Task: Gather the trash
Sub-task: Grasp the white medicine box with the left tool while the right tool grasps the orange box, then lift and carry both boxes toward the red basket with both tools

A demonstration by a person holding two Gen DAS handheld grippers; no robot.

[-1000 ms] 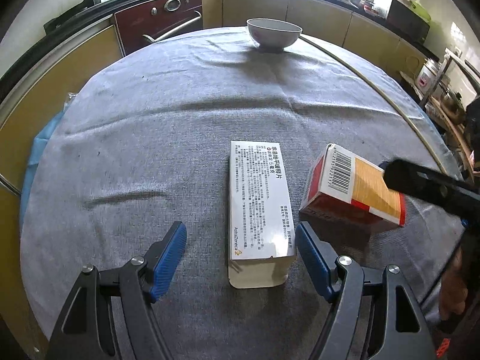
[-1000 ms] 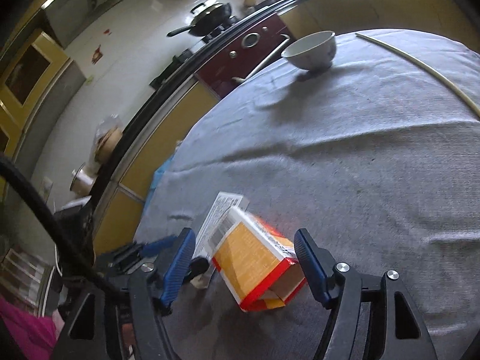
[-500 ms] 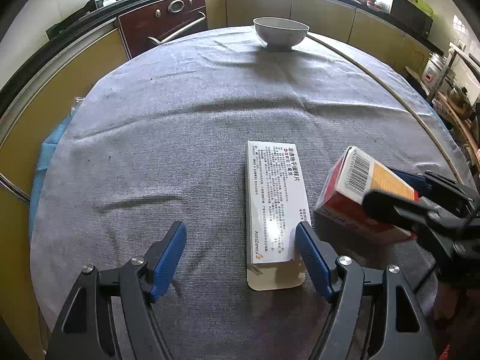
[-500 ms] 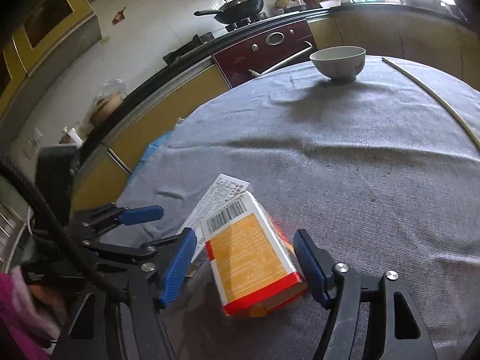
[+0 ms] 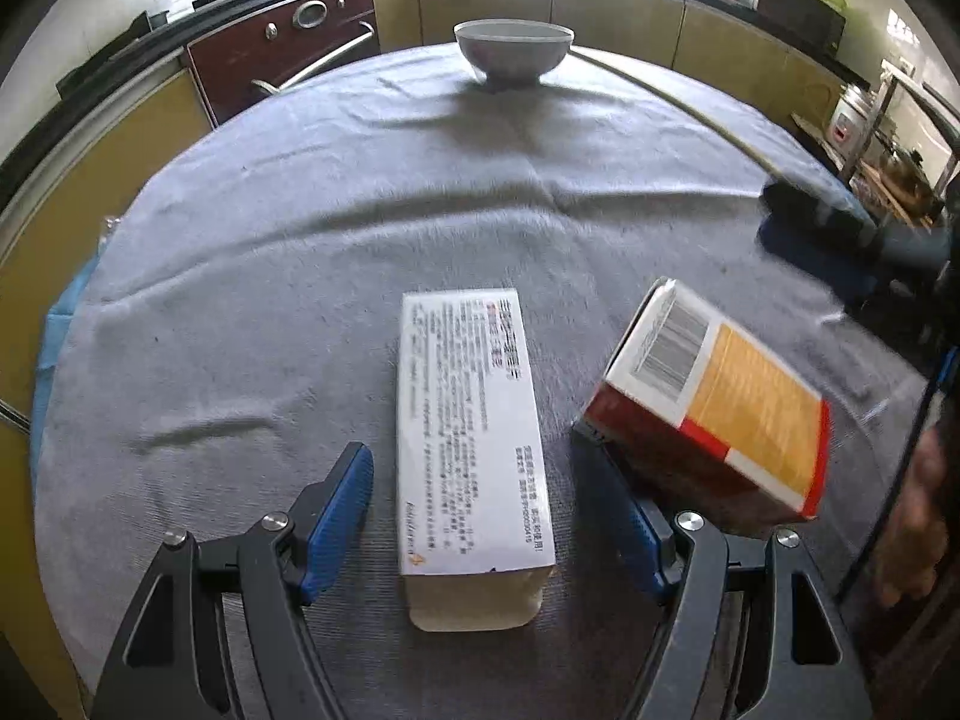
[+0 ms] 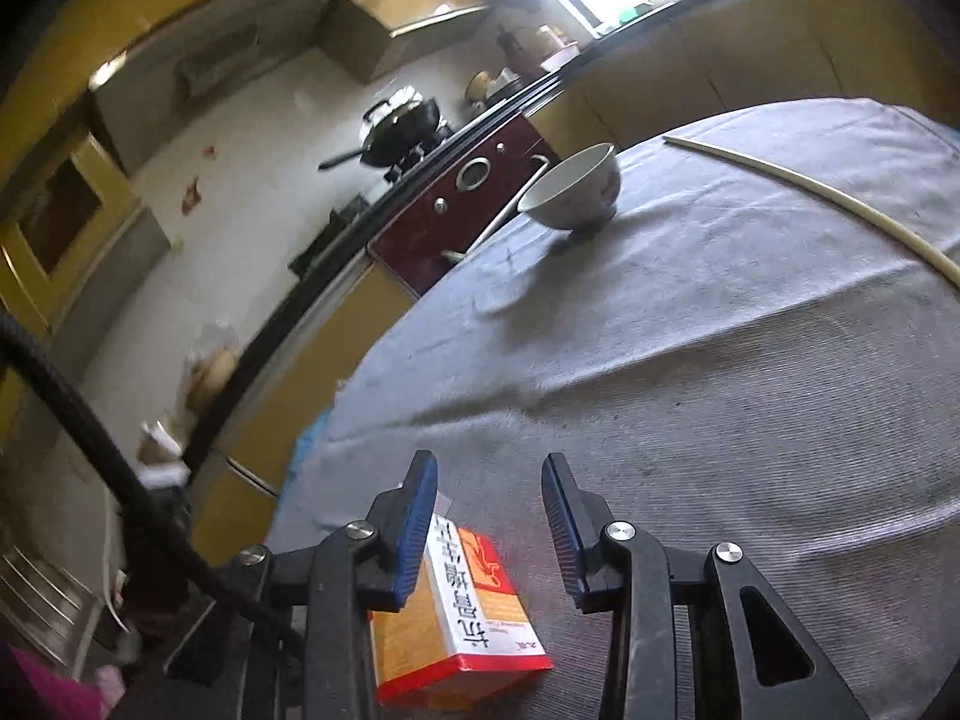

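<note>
- Left wrist view: left hand-held gripper (image 5: 486, 516), jaws apart, empty; white box (image 5: 468, 438) flat on the grey surface (image 5: 270, 276) between them. Likely light, stiff card; grip across its long sides.
- Orange box (image 5: 714, 414) tilted, just right of the right finger.
- Right wrist view: right hand-held gripper (image 6: 489, 531), jaws apart, empty; orange box (image 6: 462, 612) below the left finger. Bowl (image 6: 573, 189) far ahead.

The left wrist view sits low and close over the table (image 5: 300, 228), facing the bowl (image 5: 512, 52) at the far edge. The right wrist view is higher, tilted, looking leftward toward the stove (image 6: 462, 204). Both share table, bowl (image 6: 573, 189) and orange box (image 5: 714, 402) (image 6: 474, 618).
</note>
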